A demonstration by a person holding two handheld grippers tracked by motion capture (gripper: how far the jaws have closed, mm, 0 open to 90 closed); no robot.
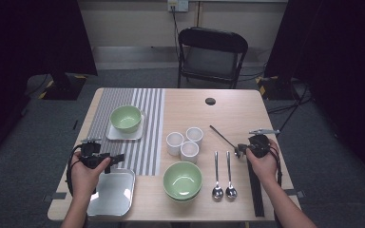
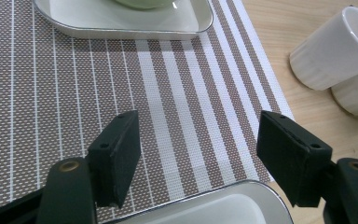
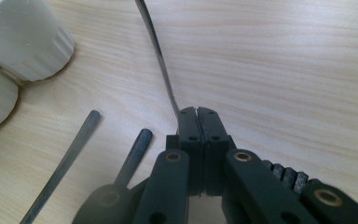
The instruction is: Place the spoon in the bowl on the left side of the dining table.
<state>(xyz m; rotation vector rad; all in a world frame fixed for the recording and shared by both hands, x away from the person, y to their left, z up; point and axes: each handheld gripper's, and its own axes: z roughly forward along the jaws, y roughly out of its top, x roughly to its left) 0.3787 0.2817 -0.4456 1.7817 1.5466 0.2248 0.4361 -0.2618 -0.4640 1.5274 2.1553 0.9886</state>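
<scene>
Two grippers were at work over the pale wooden worktop (image 1: 228, 109). The right gripper (image 3: 196, 112) had its jaws pinched shut on the near end of a thin dark metal utensil handle (image 3: 156, 46); in the high view that utensil (image 1: 223, 137) ran up and to the left from the right gripper (image 1: 241, 152), its far end toward the middle of the worktop. What kind of utensil it was could not be told. Just beside the jaws lay two steel spoons (image 1: 223, 175), side by side, bowls toward the person, handle ends (image 3: 137, 144) close to the gripper.

The left gripper (image 2: 198, 149) stood with jaws wide open and nothing between them, above the brown-and-white striped placemat (image 2: 168, 93), at the far rim of an empty square metal tray (image 1: 111, 192). Farther along the mat a second tray (image 1: 123, 134) carried a pale green bowl (image 1: 126, 118).

Three white ribbed cups (image 1: 184, 142) clustered mid-worktop, touching one another. Stacked green bowls (image 1: 182, 180) sat near the front edge, between the empty tray and the spoons.
</scene>
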